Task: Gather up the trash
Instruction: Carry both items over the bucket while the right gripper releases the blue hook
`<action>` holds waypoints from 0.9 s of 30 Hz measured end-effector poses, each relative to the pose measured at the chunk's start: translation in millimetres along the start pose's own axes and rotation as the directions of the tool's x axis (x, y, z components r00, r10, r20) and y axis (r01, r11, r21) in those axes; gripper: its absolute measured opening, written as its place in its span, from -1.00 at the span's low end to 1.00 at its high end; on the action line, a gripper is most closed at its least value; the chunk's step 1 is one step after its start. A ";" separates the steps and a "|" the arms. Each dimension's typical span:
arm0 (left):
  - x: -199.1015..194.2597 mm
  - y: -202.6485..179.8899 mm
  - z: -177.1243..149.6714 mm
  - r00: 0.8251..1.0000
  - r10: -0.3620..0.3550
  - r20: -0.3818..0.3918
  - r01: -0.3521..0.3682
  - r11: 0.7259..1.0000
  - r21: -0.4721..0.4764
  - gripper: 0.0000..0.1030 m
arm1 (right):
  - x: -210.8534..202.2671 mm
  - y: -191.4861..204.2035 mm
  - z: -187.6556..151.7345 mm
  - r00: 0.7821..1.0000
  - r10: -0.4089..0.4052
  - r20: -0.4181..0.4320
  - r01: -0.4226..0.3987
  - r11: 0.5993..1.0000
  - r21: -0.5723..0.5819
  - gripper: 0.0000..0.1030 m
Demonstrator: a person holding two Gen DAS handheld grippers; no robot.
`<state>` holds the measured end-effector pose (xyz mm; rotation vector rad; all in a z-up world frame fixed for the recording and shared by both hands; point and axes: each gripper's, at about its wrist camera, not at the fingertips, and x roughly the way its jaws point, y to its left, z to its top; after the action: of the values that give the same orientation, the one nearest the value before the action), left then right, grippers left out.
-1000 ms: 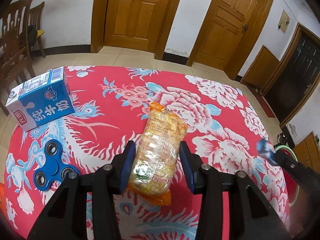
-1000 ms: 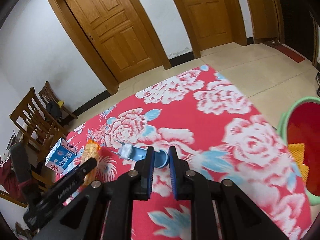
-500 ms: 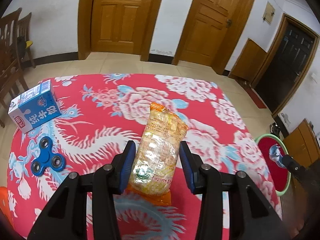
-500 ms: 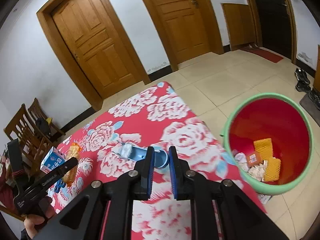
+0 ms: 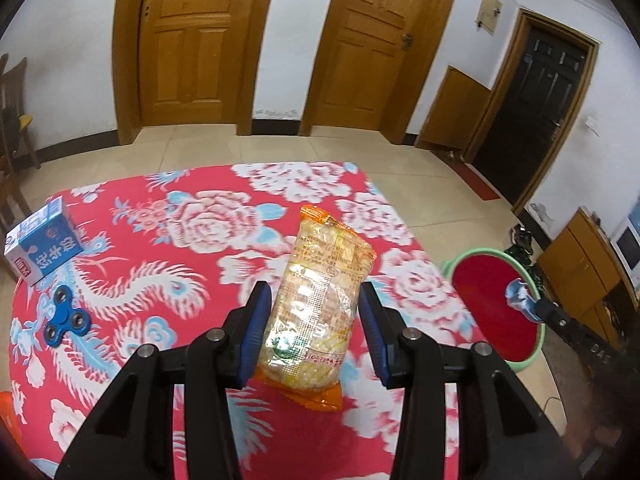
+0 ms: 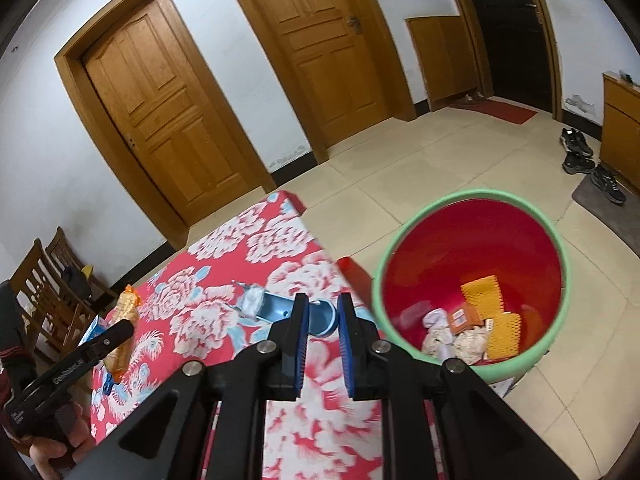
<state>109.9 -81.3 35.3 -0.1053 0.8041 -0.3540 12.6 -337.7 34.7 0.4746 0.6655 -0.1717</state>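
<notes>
My left gripper [image 5: 316,320] is shut on a clear noodle packet [image 5: 324,296] with orange ends, held above the red floral tablecloth [image 5: 192,224]. My right gripper [image 6: 323,316] is shut on a curved blue plastic piece [image 6: 280,312] with a white wad at its far tip. It hangs over the table's right edge, beside a green-rimmed red bin [image 6: 558,248]. The left wrist view shows that blue piece [image 5: 520,300] over the bin [image 5: 454,266]. Orange scraps and crumpled tissues [image 6: 472,328] lie in the bin.
A blue milk carton [image 5: 44,248] and a blue fidget spinner [image 5: 66,322] lie at the table's left. Wooden chairs [image 6: 44,280] stand past that end. Shoes [image 6: 576,152] and a mat sit on the tiled floor near a cabinet. A hand [image 6: 48,452] grips the left tool.
Both grippers have swung to the right and risen a little with their loads. The bin has come fully into the right wrist view and entered the left one.
</notes>
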 end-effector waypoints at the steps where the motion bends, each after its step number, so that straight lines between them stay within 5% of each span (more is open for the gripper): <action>1: -1.1 -5.4 0.1 1.000 -0.010 -0.001 0.010 1.000 0.006 -0.13 | -1.2 -3.6 0.6 1.000 -0.002 0.003 0.002 1.000 0.005 -0.68; 14: 4.9 -65.9 -4.7 0.994 -0.106 -0.011 0.106 0.990 0.096 -0.13 | -6.2 -58.9 4.1 0.998 -0.064 0.016 0.063 0.995 0.083 -0.68; 27: 51.2 -128.4 -17.1 0.983 -0.160 -0.085 0.174 0.964 0.199 -0.13 | 14.8 -112.9 4.4 0.989 -0.147 -0.018 0.148 0.979 0.142 -0.68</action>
<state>95.6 -218.7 17.3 0.0339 0.8238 -0.6013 -7.5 -439.1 -13.1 0.5642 0.6989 -0.3596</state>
